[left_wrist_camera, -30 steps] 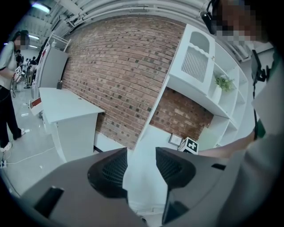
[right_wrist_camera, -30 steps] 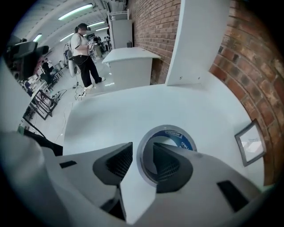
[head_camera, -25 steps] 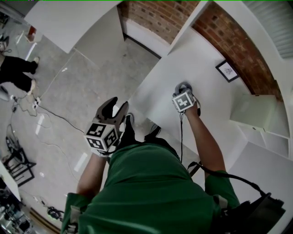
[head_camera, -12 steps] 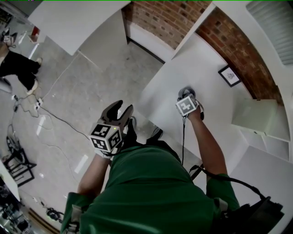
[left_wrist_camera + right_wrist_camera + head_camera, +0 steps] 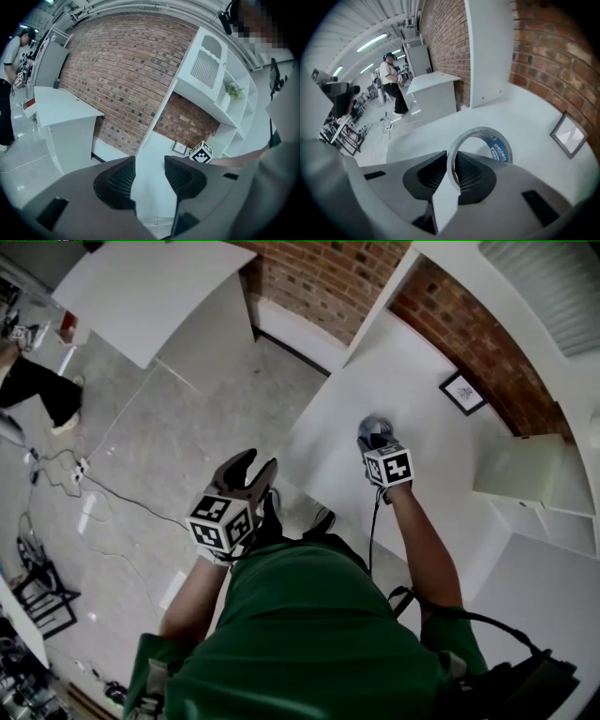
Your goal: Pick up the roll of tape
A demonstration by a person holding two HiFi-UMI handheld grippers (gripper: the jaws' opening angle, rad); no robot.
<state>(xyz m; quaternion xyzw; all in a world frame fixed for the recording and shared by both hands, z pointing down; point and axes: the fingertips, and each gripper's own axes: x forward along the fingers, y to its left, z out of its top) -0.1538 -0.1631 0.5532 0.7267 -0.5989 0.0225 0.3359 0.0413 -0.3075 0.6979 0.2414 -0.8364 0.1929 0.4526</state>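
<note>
The roll of tape (image 5: pixel 500 151) has its wall pinched in the right claw (image 5: pixel 451 159), whose jaws have just been closing on it, over the surface's (image 5: pixel 525 108) middle. Best to squeeze firmly and lift straight; the left claw (image 5: pixel 150 164) gapes empty beyond the near edge

A white table (image 5: pixel 412 362) runs along a brick wall (image 5: pixel 487 334). A small framed picture (image 5: pixel 463 392) stands on the table at its back edge, against that wall. Out from the picture the top is bare white as far as the rounded front edge. Left of the picture a white upright panel (image 5: pixel 380 298) rises at the table's end; past it, loose cables (image 5: pixel 103 486) lie on the grey floor (image 5: pixel 187 418)
</note>
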